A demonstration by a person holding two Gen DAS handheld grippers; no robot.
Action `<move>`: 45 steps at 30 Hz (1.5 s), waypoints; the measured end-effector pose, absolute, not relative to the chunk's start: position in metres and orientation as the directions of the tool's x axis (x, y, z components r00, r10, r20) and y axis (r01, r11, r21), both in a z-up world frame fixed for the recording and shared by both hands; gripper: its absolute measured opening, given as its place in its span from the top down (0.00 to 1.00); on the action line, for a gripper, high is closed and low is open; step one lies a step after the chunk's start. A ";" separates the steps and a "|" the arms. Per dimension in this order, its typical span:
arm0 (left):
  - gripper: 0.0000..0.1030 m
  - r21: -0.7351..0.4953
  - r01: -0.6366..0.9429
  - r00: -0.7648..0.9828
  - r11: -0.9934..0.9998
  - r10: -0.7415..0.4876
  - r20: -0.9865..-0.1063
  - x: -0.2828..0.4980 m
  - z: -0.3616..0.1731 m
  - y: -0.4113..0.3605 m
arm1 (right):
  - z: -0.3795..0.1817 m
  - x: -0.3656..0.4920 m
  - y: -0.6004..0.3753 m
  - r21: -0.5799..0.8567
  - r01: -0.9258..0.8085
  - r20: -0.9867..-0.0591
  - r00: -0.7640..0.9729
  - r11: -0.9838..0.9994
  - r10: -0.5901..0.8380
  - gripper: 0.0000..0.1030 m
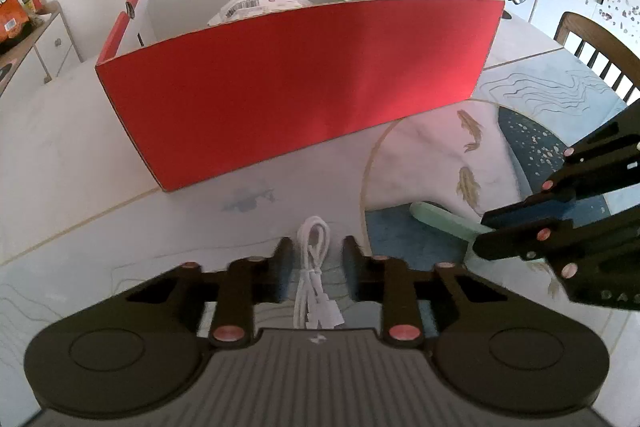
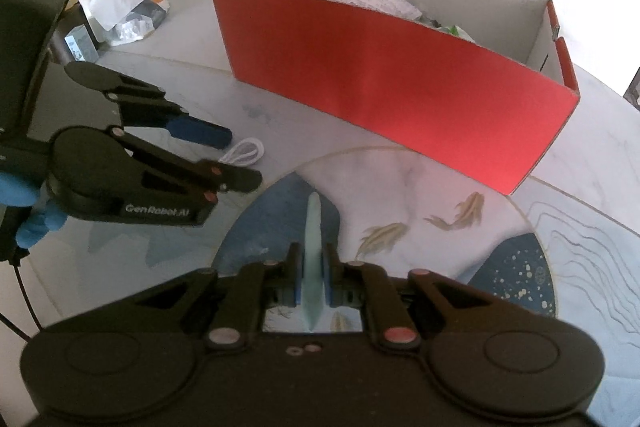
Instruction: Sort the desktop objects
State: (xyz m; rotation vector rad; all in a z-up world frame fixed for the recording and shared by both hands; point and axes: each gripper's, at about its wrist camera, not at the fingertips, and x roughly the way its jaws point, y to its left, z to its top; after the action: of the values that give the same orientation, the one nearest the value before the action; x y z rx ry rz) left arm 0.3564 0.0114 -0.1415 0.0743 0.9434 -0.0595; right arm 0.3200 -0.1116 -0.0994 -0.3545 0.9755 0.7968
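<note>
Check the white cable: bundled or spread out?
Bundled. The white cable lies coiled into a tight loop on the table, pinched together near its middle, between the left gripper's fingers, not touching them.

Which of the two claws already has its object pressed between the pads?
The right claw: its pads press on the pale green stick. The left claw only straddles the white cable, with gaps on both sides.
</note>
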 end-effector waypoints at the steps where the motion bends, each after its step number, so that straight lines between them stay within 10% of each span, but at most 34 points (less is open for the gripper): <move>1: 0.86 0.039 0.086 0.586 0.996 -0.019 -0.810 0.355 -0.142 0.011 | -0.100 0.320 -0.111 0.074 -0.739 -0.844 0.312 0.670 0.436 0.91; 36: 0.92 -0.132 -0.010 0.632 0.991 -0.097 -0.769 0.305 -0.083 0.026 | -0.046 0.295 -0.126 0.183 -0.652 -0.799 0.338 0.736 0.498 0.91; 39: 0.70 -0.167 -0.007 0.596 0.986 -0.130 -0.793 0.313 -0.094 0.033 | -0.050 0.294 -0.128 0.181 -0.647 -0.802 0.339 0.740 0.492 0.91; 41: 0.26 -0.178 -0.013 0.585 0.984 -0.137 -0.799 0.314 -0.101 0.038 | -0.053 0.294 -0.131 0.182 -0.644 -0.805 0.337 0.743 0.489 0.91; 45: 0.26 -0.166 -0.021 0.560 0.986 -0.126 -0.819 0.317 -0.113 0.040 | -0.059 0.293 -0.137 0.180 -0.638 -0.810 0.336 0.748 0.481 0.91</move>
State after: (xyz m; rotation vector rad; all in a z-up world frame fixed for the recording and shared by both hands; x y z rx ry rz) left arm 0.3165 0.0395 -0.1132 -0.1636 0.9761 -0.0623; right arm 0.2927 -0.1370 -0.0592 -0.1814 0.9866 0.7352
